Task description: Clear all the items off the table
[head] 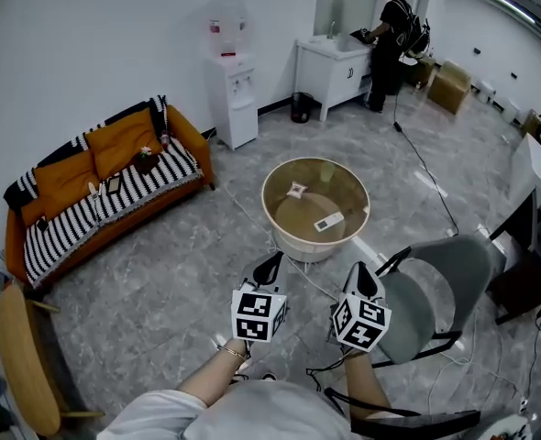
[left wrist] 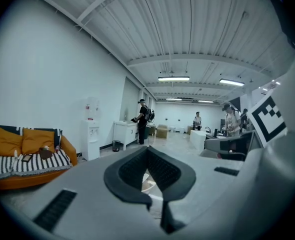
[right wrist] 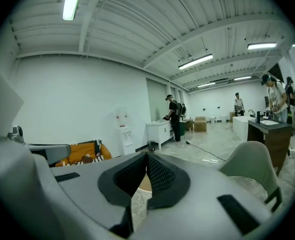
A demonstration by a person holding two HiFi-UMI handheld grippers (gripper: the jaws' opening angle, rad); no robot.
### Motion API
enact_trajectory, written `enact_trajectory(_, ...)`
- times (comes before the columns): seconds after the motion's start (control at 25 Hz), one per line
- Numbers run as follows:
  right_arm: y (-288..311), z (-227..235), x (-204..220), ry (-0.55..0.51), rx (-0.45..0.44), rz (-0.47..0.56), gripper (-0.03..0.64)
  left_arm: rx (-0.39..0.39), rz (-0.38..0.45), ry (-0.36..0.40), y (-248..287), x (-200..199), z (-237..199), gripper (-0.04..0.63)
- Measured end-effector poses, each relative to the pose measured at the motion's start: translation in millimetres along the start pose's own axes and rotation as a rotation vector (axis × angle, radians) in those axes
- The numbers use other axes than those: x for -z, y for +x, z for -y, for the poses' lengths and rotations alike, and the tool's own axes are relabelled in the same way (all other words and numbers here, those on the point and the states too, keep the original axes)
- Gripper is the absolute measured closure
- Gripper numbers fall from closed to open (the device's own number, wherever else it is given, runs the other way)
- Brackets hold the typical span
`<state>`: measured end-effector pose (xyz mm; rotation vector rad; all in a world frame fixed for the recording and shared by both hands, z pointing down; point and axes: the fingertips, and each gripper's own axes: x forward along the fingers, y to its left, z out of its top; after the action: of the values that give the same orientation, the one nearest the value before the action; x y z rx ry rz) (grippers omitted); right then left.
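Grey left gripper (head: 269, 268) and right gripper (head: 365, 279), both closed and empty, near the round table (head: 293, 242).

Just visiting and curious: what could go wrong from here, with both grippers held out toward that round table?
Loose cables trail on the floor before the round table; feet could snag them. The grey chair stands close on the right and might get bumped. The flat white device lies on a smooth top and could slide when gripped.
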<state>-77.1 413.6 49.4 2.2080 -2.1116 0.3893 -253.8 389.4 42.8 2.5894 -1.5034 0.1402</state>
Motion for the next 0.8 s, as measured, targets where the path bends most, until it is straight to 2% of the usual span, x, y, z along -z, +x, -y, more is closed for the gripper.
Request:
enact_trajectory(0.32,39,13,14,0.035,-0.005,-0.05,0.594,-0.031,-0.048,0.003,35,8,-19,0.589)
enact_trajectory(0.56,71,20,12,0.036,0.012,-0.055,0.594,0.009,-0.05,0.022,73,4,-24,0.588)
enact_trajectory(0.8,140,22,3,0.04,0.069,-0.047,0.594,0.057,-0.045,0.017,146,1,-61,0.588)
